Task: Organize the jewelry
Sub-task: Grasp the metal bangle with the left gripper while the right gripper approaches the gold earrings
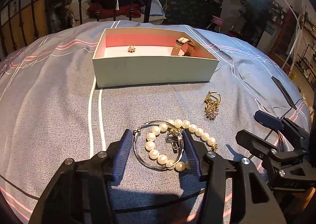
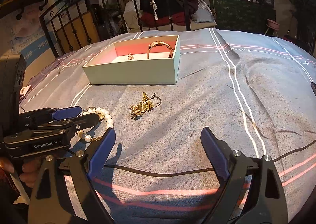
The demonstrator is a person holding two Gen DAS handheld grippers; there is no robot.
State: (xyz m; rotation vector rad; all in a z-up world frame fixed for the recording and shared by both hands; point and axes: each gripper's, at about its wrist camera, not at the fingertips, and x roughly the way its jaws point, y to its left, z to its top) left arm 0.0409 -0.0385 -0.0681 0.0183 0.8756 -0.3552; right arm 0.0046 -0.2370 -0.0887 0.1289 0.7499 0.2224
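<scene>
A pale green box (image 1: 154, 70) with a pink inside stands on the bed; it holds a watch (image 1: 183, 46) and a small gold brooch (image 1: 130, 48). It also shows in the right wrist view (image 2: 134, 74). My left gripper (image 1: 157, 135) is open, its fingers either side of a pearl bracelet (image 1: 158, 155) and a silver bangle (image 1: 138, 151) with a silver ring (image 1: 174, 140) inside. A heap of gold jewelry (image 1: 211, 105) lies to the right, also in the right wrist view (image 2: 143, 106). My right gripper (image 2: 158, 135) is open and empty above the cover.
The grey bed cover (image 2: 217, 105) has white and pink stripes. A black iron bed frame (image 2: 138, 7) stands behind the box. A dark flat object (image 1: 282, 89) lies at the right edge of the bed.
</scene>
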